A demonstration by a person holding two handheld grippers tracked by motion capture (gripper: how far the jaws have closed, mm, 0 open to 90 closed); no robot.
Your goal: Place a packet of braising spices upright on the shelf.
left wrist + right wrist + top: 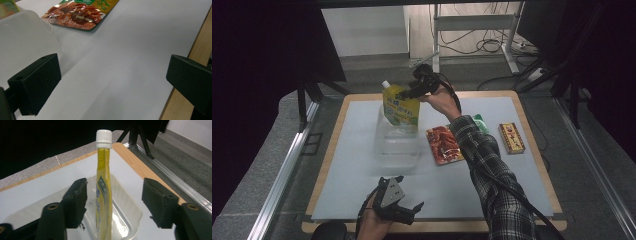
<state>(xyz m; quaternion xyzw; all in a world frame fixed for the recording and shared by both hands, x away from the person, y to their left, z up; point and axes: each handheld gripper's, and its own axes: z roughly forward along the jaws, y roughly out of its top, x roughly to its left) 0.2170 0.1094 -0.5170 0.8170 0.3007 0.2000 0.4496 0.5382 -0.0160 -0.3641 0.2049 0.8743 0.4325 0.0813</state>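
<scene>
Over table (342,200), right gripper (414,90) outstretched beside pouch (401,107).

A: The pouch (103,195) looks like glossy yellow plastic film, with a ribbed white plastic cap (104,138).

B: And the tub (125,202) it stands in is clear plastic, smooth and shiny (slightly frosted in the left gripper view).

A: The counter (362,165) has a matt white sheet, paper-like, over a smooth pale wood edge.

B: The snack bag (80,15) is glossy foil-like film, catching the light.

A: The box (511,138) seems printed card.

B: The right tool (115,202) has matt black pads, rough and fraying at the edges; the left tool (113,85) has smooth matt black plastic blocks.

A: The sleeve (492,170) is soft checked cloth.
</scene>
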